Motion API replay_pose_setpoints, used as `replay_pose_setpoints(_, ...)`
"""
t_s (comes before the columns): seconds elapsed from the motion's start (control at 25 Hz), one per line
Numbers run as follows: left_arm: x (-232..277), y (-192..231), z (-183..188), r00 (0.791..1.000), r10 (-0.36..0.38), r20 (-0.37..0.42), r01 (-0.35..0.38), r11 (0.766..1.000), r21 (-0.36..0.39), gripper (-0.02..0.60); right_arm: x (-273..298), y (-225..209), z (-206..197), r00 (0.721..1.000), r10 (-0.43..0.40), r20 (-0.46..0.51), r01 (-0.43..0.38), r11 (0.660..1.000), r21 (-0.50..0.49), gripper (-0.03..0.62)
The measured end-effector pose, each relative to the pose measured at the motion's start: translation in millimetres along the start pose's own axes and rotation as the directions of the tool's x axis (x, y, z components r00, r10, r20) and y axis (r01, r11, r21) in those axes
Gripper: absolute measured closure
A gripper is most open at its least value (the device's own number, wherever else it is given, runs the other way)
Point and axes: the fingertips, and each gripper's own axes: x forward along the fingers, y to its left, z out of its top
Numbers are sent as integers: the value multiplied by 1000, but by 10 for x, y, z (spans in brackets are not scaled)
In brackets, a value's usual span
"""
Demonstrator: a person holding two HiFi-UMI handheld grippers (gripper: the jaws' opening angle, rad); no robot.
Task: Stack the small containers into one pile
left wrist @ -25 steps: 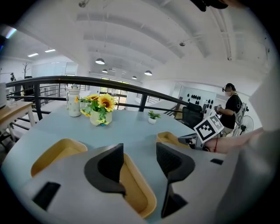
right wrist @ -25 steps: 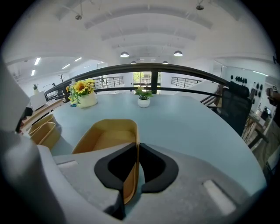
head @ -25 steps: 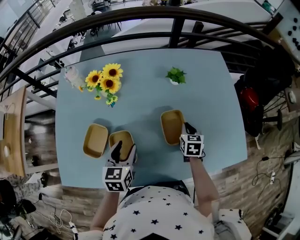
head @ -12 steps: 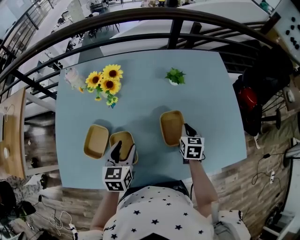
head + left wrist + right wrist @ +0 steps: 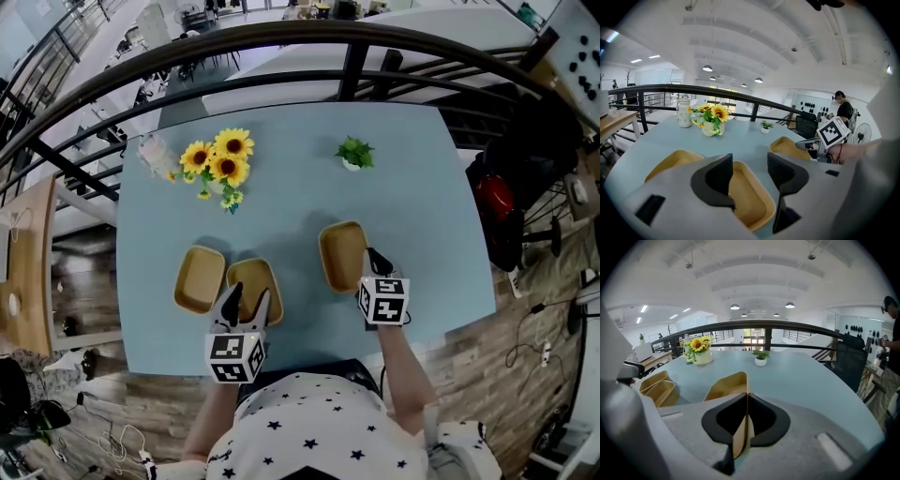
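Observation:
Three small tan containers are on the light blue table point(image 5: 412, 187). My right gripper point(image 5: 372, 261) is shut on the near right rim of the right container point(image 5: 341, 251). In the right gripper view the thin wall point(image 5: 740, 427) is pinched between the pads and the container point(image 5: 725, 385) looks tilted, lifted a little off the table. My left gripper point(image 5: 246, 298) stands open over the near end of the middle container point(image 5: 251, 281), touching nothing. In the left gripper view this container point(image 5: 745, 199) lies under the jaws. The left container point(image 5: 199, 279) sits right beside it.
A vase of sunflowers point(image 5: 217, 167), a white bottle point(image 5: 153, 155) and a small potted plant point(image 5: 352, 152) stand at the table's far side. A dark railing point(image 5: 356, 66) runs behind the table. The table's near edge point(image 5: 309, 349) is just under my hands.
The right gripper has risen slightly with the right container's rim in it, tipping the container. The left gripper has stayed over the middle container.

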Motion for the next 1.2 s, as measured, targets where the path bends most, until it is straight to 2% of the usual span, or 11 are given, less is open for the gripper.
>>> replay_pose_setpoints(0.28, -251, 159, -49, 1000, -18, 7, 18, 1000, 20, 353, -205, 264, 71, 999, -15, 37, 14, 1000, 7, 574)
replay_pose_setpoints(0.72, -742, 686, -166, 999, -38, 4, 38, 998, 43, 353, -536, 933, 194, 995, -39, 97, 37, 999, 21, 574)
replay_pose_setpoints(1.2, -1097, 1062, -218, 999, -52, 14, 51, 997, 55, 353, -784, 1482, 233, 992, -40, 121, 39, 999, 14, 574)
